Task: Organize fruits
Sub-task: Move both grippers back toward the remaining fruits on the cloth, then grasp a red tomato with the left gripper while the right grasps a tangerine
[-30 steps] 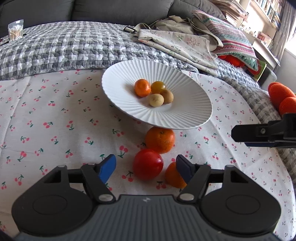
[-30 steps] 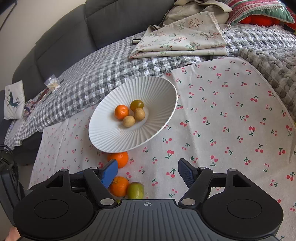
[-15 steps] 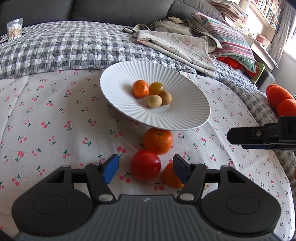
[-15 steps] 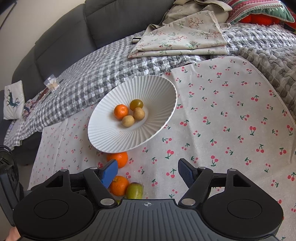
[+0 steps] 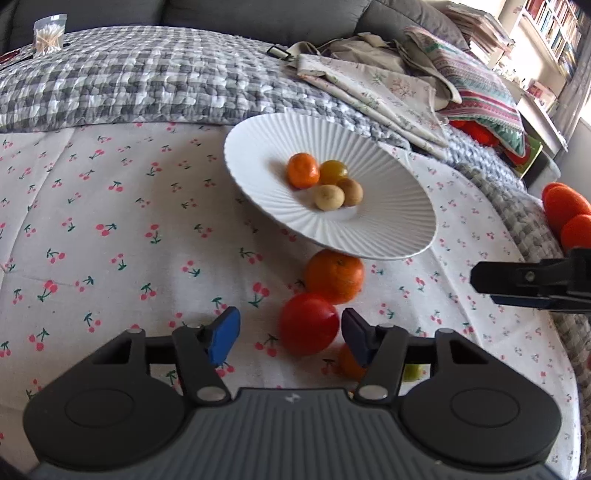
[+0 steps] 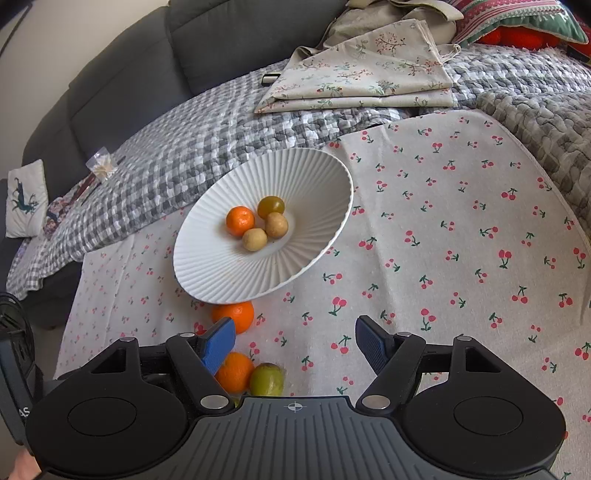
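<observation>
A white ribbed plate (image 5: pixel 258 147) (image 6: pixel 221 273) rests tilted on the cherry-print cloth. It holds a mandarin (image 5: pixel 303 170), a yellow-green fruit (image 5: pixel 333 172) and two brown round fruits (image 5: pixel 328 197). Below its rim lie an orange (image 5: pixel 334 275) (image 6: pixel 232 315), a red tomato (image 5: pixel 308 324), a small orange (image 6: pixel 234 371) and a green fruit (image 6: pixel 266 378). My left gripper (image 5: pixel 290 336) is closing around the tomato; a gap remains at the left pad. My right gripper (image 6: pixel 295 343) hangs open over bare cloth, with its left finger above the small orange.
A grey checked quilt (image 5: pixel 129 81) and folded floral cloths (image 5: pixel 369 85) lie beyond the plate, before a dark sofa. A bag of cotton swabs (image 5: pixel 48 35) sits far left. Orange plush shapes (image 5: pixel 565 206) stand at the right edge. The right gripper's finger (image 5: pixel 517 282) reaches in from the right.
The left gripper's jaws have narrowed around the red tomato. The right gripper and the fruits have stayed where they were.
</observation>
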A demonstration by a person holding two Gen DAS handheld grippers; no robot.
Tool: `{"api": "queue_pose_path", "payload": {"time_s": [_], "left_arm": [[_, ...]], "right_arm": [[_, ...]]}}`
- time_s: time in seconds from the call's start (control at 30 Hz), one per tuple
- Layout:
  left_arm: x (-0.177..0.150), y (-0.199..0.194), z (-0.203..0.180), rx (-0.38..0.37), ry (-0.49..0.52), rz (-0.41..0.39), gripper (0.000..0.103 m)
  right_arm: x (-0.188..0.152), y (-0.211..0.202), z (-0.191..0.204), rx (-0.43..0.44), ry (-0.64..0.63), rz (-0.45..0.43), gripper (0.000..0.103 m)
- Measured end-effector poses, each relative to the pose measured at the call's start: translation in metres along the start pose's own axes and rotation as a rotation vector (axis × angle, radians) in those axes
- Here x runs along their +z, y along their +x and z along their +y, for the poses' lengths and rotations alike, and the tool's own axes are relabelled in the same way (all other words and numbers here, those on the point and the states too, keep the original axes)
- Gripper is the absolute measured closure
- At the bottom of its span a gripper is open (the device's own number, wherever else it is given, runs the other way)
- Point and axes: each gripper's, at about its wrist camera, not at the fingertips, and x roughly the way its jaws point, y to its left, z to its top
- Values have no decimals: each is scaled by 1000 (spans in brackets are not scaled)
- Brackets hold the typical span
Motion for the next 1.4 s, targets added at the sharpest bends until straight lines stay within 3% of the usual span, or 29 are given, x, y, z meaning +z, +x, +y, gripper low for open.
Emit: {"api": "queue_pose_path", "payload": {"time_s": [0.07, 0.13, 0.17, 0.43, 0.8, 1.2, 1.3, 1.37, 1.4], "left_arm": [[-2, 2, -4, 4, 19, -10, 46], [-4, 4, -12, 8, 60, -20, 58], [-5, 5, -15, 4, 74, -14, 70], [4, -8, -3, -1, -12, -1, 70], [24, -51, 17, 72, -94, -40, 70], [28, -53, 23, 100, -90, -48, 69], [27, -52, 22, 103, -88, -47, 70], [27, -51, 22, 105, -85, -44, 70], [27, -50, 22, 105, -84, -43, 70]], "right_arm": [[0, 0, 0, 1, -3, 2, 30], [-1, 1, 1, 0, -9, 4, 30], [-1, 2, 1, -1, -11, 5, 30], [-3, 8, 1, -5, -13, 17, 30], [-15, 27, 27, 62, -117, 68, 30], [-33, 51, 60, 57, -261, 100, 29], [-36, 54, 67, 28, -321, 96, 38], [-38, 56, 68, 5, -347, 98, 52], [-38, 56, 67, 4, -352, 97, 52]]}}
